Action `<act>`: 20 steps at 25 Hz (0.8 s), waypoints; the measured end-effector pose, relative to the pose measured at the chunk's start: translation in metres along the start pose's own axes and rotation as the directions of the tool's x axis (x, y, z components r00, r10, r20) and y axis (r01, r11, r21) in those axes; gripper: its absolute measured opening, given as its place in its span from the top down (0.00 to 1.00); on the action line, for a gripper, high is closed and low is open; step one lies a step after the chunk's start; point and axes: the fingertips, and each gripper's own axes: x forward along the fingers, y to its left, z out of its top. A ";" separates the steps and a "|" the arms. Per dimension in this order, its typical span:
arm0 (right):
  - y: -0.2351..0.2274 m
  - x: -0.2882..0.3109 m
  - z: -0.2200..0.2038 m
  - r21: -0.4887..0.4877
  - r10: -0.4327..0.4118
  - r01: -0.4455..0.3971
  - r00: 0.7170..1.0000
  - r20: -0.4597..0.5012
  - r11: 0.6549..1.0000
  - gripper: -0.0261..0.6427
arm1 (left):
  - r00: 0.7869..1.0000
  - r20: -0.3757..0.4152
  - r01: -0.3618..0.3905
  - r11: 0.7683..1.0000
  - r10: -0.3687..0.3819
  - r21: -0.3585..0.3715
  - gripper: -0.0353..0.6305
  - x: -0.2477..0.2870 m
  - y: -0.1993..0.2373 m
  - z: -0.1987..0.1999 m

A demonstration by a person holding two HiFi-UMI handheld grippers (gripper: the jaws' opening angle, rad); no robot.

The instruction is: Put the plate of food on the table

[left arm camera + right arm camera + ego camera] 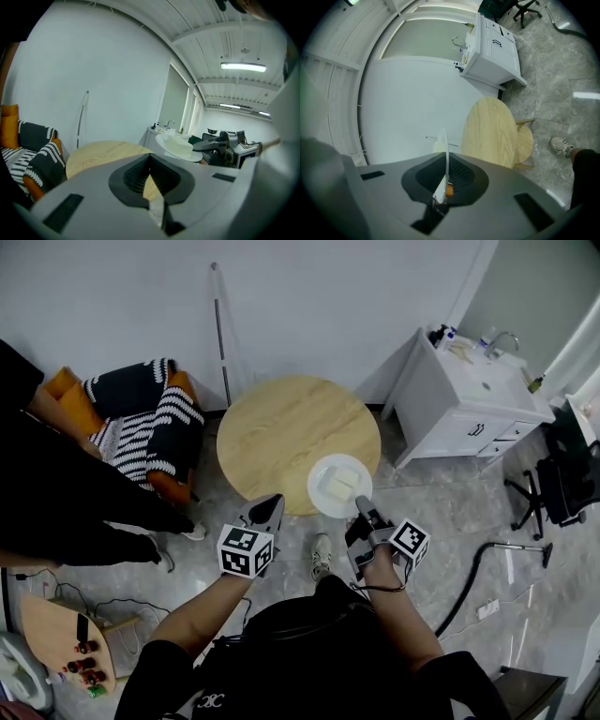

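The right claw (363,512) pinches the white plate (320,495) by its near rim, level, I'd guess so the pale food (341,481) doesn't slide. The plate is at the round wooden surface's (281,432) edge, between four and five o'clock, partly overhanging. Whether it rests there I can't tell. The left claw (265,514), pressed together and empty, hangs around seven o'clock, clear of the plate.
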 end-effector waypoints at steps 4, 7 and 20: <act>-0.003 0.023 0.016 -0.005 -0.012 0.012 1.000 -0.015 1.000 0.93 | 1.000 0.003 -0.004 1.000 0.004 -0.017 0.94 0.020 0.010 0.012; 0.003 0.042 0.029 -0.016 0.003 -0.004 1.000 -0.022 1.000 0.93 | 1.000 0.011 0.001 1.000 0.000 -0.024 0.94 0.038 0.018 0.023; -0.007 0.118 0.087 -0.002 -0.007 0.007 0.995 -0.100 1.000 0.93 | 0.998 -0.003 -0.063 0.998 0.063 -0.015 0.94 0.119 0.055 0.050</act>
